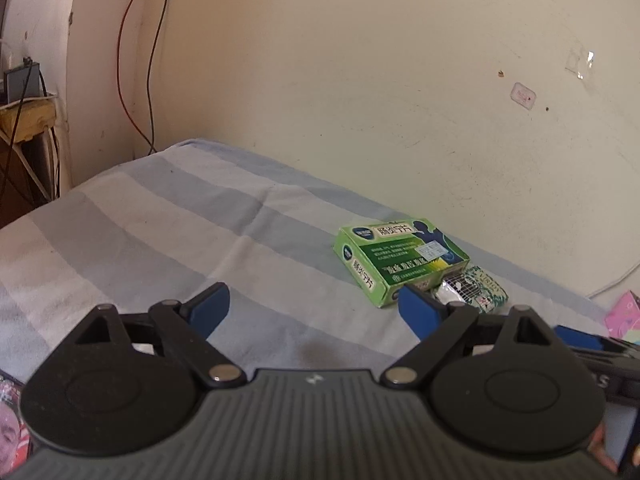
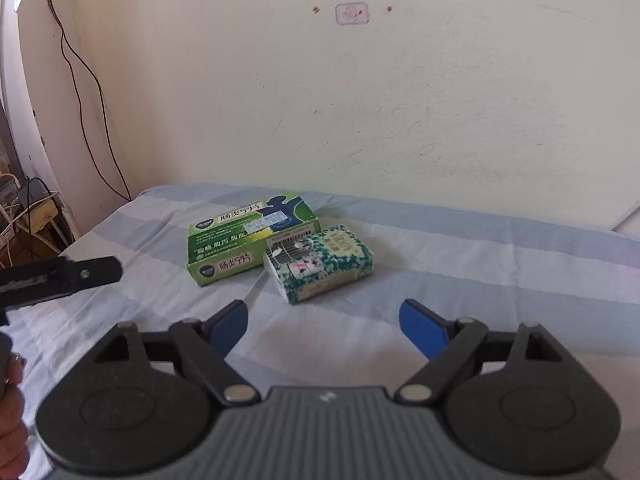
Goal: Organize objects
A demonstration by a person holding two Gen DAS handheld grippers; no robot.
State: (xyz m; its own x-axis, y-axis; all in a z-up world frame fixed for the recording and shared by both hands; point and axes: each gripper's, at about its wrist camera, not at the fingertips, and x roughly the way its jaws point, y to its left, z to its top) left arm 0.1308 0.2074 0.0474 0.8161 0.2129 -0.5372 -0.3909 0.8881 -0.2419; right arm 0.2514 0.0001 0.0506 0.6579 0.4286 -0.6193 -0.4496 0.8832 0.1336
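A green medicine box (image 2: 252,236) lies flat on the striped blue and grey sheet (image 2: 480,248), near the wall. A smaller white and teal patterned packet (image 2: 320,262) rests against its right end. My right gripper (image 2: 324,324) is open and empty, a short way in front of both. In the left wrist view the green box (image 1: 400,258) lies ahead to the right and the patterned packet (image 1: 478,288) peeks out behind my right fingertip. My left gripper (image 1: 314,306) is open with only bare sheet between its blue pads. The left gripper's black finger (image 2: 80,274) juts in at the right wrist view's left edge.
A cream wall (image 2: 360,100) rises directly behind the bed. Red and black cables (image 1: 136,80) hang in the left corner above a wooden shelf (image 1: 28,118) with a small black device. A pink packet (image 1: 624,316) lies at the far right. A hand (image 2: 12,420) shows at lower left.
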